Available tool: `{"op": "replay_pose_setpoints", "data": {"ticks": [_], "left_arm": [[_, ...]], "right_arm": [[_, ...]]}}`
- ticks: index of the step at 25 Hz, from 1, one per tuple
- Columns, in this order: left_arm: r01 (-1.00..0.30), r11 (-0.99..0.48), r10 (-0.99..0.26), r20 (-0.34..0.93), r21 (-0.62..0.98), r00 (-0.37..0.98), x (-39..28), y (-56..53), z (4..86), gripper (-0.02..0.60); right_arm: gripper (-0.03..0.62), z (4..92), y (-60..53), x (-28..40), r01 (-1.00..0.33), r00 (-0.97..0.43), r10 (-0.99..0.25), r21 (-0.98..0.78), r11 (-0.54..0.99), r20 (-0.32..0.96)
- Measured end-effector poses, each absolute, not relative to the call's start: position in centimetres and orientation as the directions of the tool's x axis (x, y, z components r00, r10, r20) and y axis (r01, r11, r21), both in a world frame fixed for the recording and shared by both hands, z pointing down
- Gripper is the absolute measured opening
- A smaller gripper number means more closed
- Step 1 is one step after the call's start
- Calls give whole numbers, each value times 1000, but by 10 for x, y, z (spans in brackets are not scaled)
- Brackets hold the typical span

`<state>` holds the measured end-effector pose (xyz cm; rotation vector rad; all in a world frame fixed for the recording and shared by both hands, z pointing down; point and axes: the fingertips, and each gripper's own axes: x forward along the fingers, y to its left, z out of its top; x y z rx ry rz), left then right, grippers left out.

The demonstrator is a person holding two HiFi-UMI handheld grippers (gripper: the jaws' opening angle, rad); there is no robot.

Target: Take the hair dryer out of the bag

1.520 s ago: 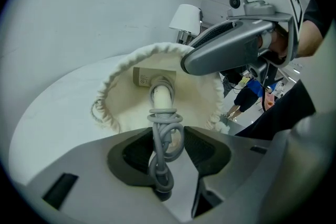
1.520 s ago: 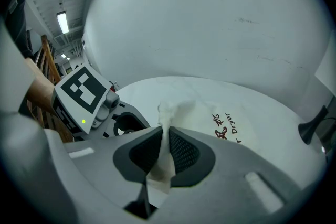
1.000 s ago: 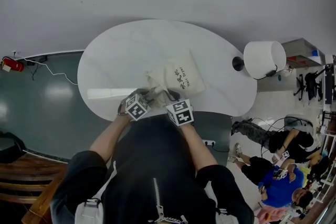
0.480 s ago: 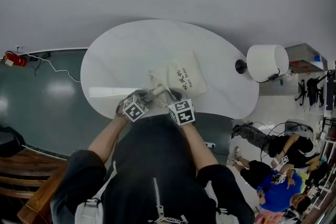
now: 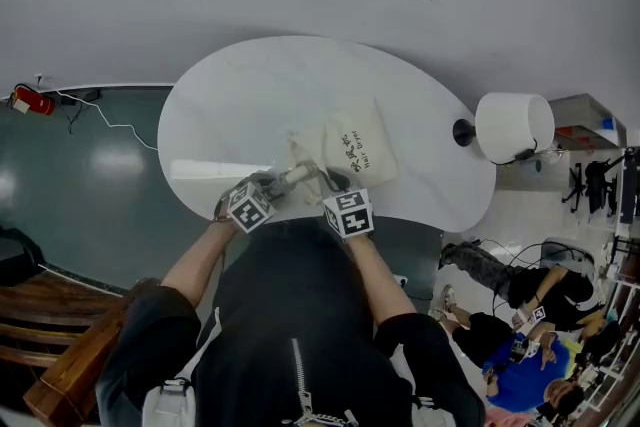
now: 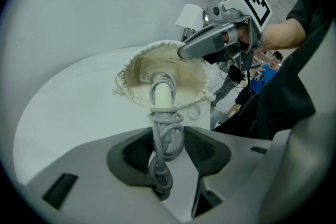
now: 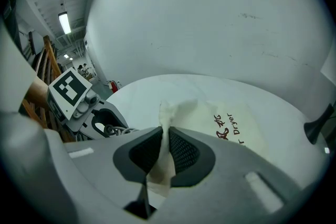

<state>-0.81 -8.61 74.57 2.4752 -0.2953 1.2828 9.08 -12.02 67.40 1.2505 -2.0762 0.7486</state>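
Observation:
A cream drawstring bag [image 5: 355, 145] with dark lettering lies on the white oval table [image 5: 250, 95]. Its mouth [image 6: 184, 73] gapes toward my left gripper [image 6: 167, 141]. A white hair dryer handle [image 6: 163, 93] sticks out of that mouth, with the grey cord [image 6: 165, 134] coiled around it. My left gripper is shut on this coiled cord end. My right gripper [image 7: 164, 147] is shut on a fold of the bag's rim cloth [image 7: 169, 113], holding it up at the near side. The dryer's head is hidden inside the bag.
A white lamp shade [image 5: 513, 127] on a dark stand is beyond the table's right end. People [image 5: 540, 335] sit on the floor at the lower right. A red object [image 5: 28, 101] with a cable lies on the green floor at the left.
My left gripper has drawn a little to the left and toward the table's near edge, with the dryer handle coming along. The right gripper and the bag stayed put.

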Motion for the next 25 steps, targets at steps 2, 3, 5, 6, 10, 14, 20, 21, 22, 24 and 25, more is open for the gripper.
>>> {"op": "replay_pose_setpoints", "data": {"ticks": [2,3,5,6,10,14,20,21,22,24,25], "left_arm": [[-333,-921,-27,822,200,568,-13,-84,747,190],[-334,-921,-27,824,199,566,-15,-84,748,190],[-336,-922,-29,828,195,560,-21,-82,750,190],[-337,-922,-30,830,193,557,-24,-82,751,190],[-342,-922,-34,838,185,545,-34,-79,754,190],[-351,-918,-36,841,186,540,-40,-77,757,190],[-367,-910,-33,851,191,525,-42,-75,769,192],[-370,-909,-32,852,193,523,-43,-74,771,192],[-372,-908,-33,853,193,521,-43,-73,772,192],[-376,-908,-38,855,187,518,-42,-73,772,192],[-378,-908,-42,855,184,516,-42,-73,771,192]], "right_arm": [[34,674,-120,91,-902,-382,-566,-161,402,730],[34,673,-120,92,-901,-383,-566,-160,403,730],[34,674,-119,91,-900,-385,-564,-161,405,731],[34,674,-119,90,-899,-386,-563,-162,406,731],[34,675,-116,88,-897,-388,-559,-162,411,733],[34,676,-116,88,-895,-391,-555,-162,415,734],[34,677,-116,88,-894,-392,-553,-165,416,735],[35,677,-116,88,-895,-392,-552,-166,415,736],[34,678,-116,88,-895,-393,-551,-166,415,736],[35,678,-116,88,-894,-393,-550,-167,415,737],[34,678,-116,87,-894,-393,-550,-167,416,737]]}}
